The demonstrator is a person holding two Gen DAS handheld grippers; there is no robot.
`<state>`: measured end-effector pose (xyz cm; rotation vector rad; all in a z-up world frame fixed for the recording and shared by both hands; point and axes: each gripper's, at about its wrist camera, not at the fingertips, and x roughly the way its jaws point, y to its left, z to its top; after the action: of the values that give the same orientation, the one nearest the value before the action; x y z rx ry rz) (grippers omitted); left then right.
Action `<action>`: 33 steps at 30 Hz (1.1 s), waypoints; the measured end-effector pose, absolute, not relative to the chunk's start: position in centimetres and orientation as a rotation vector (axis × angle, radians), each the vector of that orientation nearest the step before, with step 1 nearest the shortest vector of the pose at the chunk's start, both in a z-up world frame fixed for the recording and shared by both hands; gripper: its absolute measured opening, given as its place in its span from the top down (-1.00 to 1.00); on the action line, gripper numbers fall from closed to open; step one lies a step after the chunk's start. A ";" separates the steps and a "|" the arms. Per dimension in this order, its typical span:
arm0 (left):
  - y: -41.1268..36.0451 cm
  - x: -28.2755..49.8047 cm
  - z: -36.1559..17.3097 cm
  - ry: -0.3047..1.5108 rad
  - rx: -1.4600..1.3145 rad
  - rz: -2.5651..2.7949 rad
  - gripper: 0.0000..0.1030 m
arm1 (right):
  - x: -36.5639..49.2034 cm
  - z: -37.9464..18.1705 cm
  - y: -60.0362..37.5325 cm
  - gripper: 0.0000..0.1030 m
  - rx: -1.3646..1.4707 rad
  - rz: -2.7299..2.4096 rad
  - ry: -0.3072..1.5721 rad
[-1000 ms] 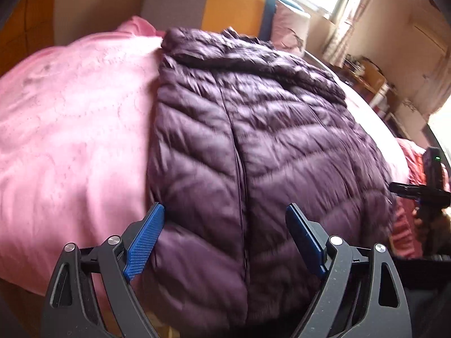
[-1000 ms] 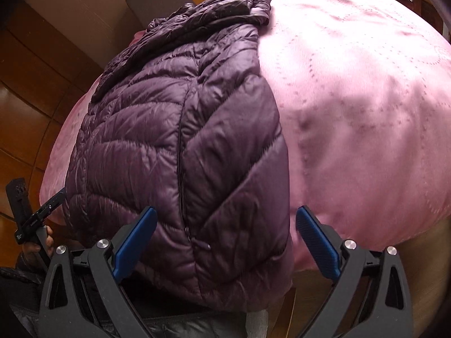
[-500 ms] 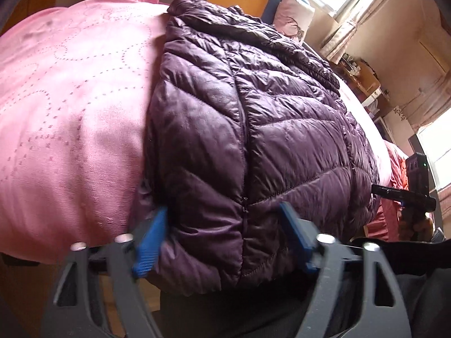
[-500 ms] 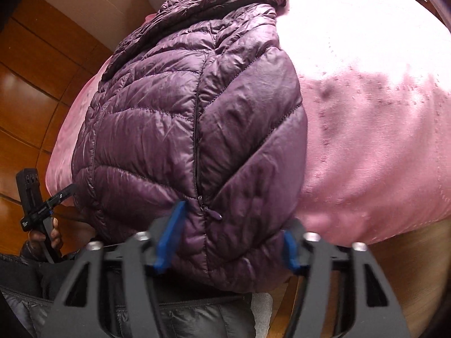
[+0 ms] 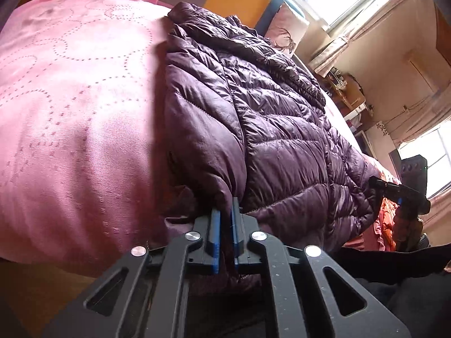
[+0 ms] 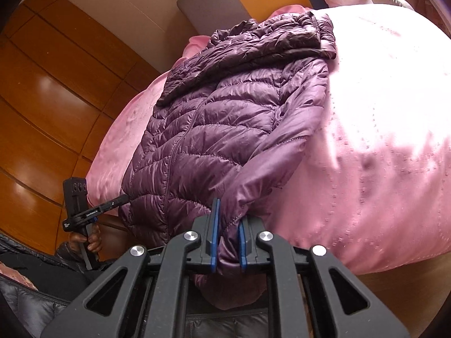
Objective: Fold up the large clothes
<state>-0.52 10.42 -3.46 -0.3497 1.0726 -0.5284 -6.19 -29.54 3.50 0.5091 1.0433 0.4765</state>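
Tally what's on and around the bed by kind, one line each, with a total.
Purple puffer jacket: 1
Pink bedspread: 1
Deer-print pillow: 1
Handheld grippers: 2, the left gripper and the right gripper, each shut on the jacket's near hem
Total: 5
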 end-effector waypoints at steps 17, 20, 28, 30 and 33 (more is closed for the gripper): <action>10.6 3.7 2.6 0.925 -0.512 -0.706 0.94 | 3.0 5.9 -32.2 0.85 0.683 0.427 0.875; 10.3 6.0 3.4 0.901 -0.551 -0.716 0.94 | 6.2 4.6 -33.3 0.85 0.743 0.369 0.880; 10.0 16.4 2.9 0.934 -0.694 -0.561 0.90 | 13.7 2.5 -35.4 0.77 0.801 0.215 0.948; 10.1 18.6 3.2 0.936 -0.717 -0.524 0.55 | 14.8 2.3 -35.9 0.53 0.809 0.192 0.951; 11.3 20.6 4.4 0.872 -0.789 -0.487 -0.50 | 15.6 2.3 -36.8 -0.23 0.848 0.210 0.928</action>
<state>20.65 11.30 4.43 -0.7887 0.8719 -0.4868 15.63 -36.78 2.26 0.8485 0.9280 0.2096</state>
